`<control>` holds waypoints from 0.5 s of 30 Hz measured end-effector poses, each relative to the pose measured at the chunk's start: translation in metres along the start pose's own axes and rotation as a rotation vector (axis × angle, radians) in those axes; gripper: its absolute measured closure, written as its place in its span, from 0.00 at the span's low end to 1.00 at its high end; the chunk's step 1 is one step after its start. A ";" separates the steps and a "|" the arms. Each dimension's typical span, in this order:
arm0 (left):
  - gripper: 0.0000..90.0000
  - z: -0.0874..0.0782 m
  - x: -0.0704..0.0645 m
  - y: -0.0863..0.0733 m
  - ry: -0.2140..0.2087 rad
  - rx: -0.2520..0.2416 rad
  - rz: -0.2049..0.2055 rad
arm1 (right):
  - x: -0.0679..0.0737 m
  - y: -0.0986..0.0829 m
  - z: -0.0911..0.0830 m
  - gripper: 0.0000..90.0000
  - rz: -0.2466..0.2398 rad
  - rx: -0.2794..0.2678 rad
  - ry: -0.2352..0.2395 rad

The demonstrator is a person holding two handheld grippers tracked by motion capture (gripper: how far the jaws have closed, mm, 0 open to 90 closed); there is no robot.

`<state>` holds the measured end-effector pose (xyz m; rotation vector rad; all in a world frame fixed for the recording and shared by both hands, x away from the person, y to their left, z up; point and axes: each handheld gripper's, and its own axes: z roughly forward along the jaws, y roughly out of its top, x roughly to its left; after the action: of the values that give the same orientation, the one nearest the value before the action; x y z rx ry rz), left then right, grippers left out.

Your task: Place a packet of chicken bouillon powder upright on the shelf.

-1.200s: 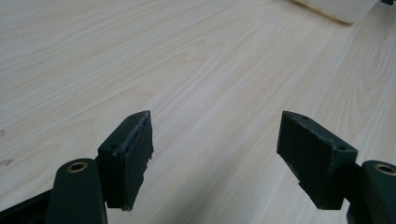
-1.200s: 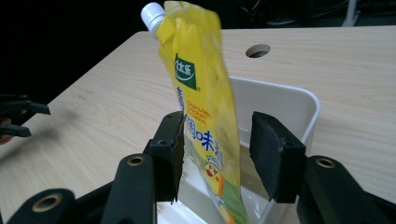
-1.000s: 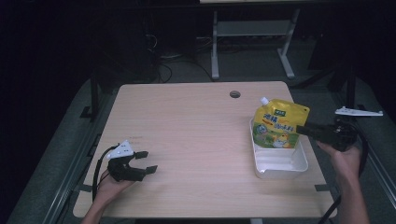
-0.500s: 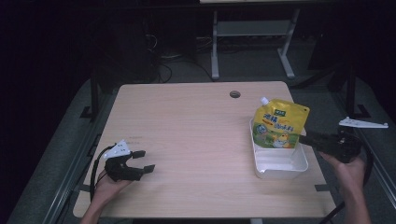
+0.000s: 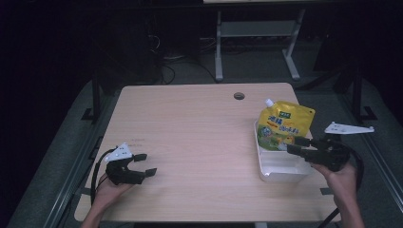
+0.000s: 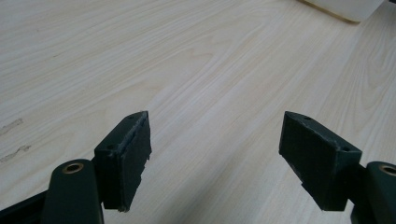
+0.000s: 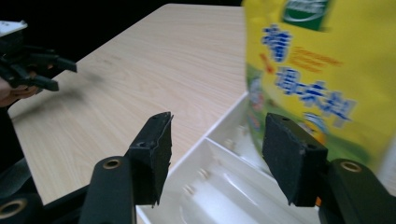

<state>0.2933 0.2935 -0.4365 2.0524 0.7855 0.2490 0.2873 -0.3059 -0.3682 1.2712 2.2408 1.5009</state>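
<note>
Pouch (image 5: 284, 124) unmoved in tray (image 5: 280, 170); right gripper (image 5: 295, 146) has backed off.

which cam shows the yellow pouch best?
High view: the whole yellow pouch with its white cap stands in the far compartment of the white tray. The right gripper view has it close but cropped and blurred. The left gripper view catches a tray corner.

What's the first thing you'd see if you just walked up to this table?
The bright yellow pouch jumps out: it stands in the far end of a white tray at the table's right edge. The right gripper sits beside it with jaws open, and the left gripper rests open at the near left corner.
</note>
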 end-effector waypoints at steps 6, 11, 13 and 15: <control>0.27 -0.001 0.001 -0.001 0.001 -0.001 -0.002 | 0.020 0.002 0.019 0.43 -0.034 0.022 0.035; 0.27 -0.001 0.001 -0.001 -0.001 0.001 -0.008 | 0.035 0.004 0.034 0.40 -0.055 0.045 0.051; 0.27 -0.001 0.001 -0.002 0.001 0.001 -0.006 | 0.041 0.006 0.038 0.39 -0.066 0.052 0.053; 0.27 -0.001 0.001 -0.002 0.001 0.001 -0.007 | 0.046 0.008 0.042 0.38 -0.076 0.054 0.055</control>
<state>0.2932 0.2957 -0.4374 2.0503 0.7931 0.2455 0.2857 -0.2434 -0.3676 1.1588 2.3515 1.4755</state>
